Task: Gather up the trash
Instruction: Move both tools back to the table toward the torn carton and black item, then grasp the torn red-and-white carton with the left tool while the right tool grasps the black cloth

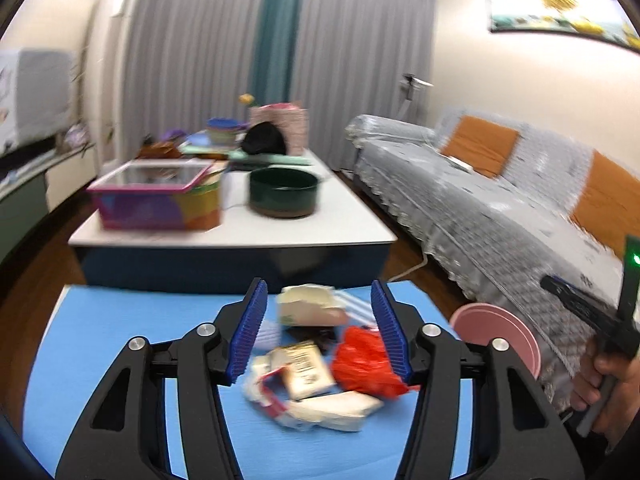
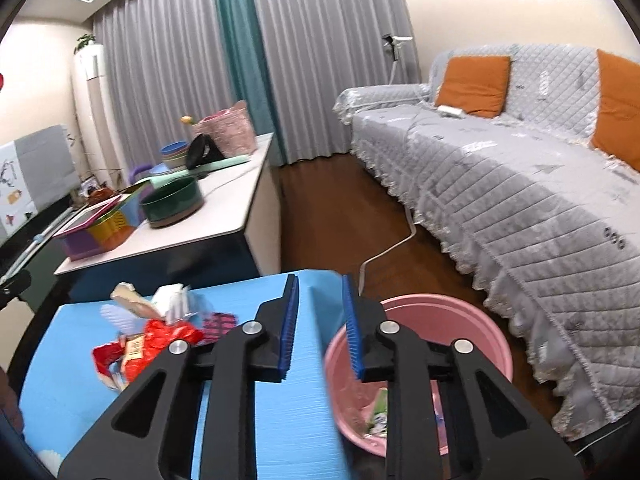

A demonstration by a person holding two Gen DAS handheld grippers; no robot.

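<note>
A pile of trash lies on a blue mat (image 1: 100, 340): a red plastic bag (image 1: 366, 360), a cream carton (image 1: 308, 304), a printed packet (image 1: 308, 368) and a white wrapper (image 1: 340, 410). My left gripper (image 1: 319, 292) hovers over the pile, open wide, with nothing between its blue pads. A pink bin (image 2: 460, 312) stands at the mat's right edge with some scraps (image 2: 378, 416) inside. My right gripper (image 2: 319, 280) hangs over the mat's right edge beside the bin, its jaws narrowly apart and empty. In the right wrist view the red bag (image 2: 168, 334) lies to its left.
A low white table (image 1: 340, 224) behind the mat carries a green pot (image 1: 284, 192) and a colourful box (image 1: 160, 200). A grey-covered sofa (image 2: 520, 184) runs along the right. A white cable (image 2: 392, 248) crosses the wooden floor. A hand (image 1: 600, 372) grips the right tool.
</note>
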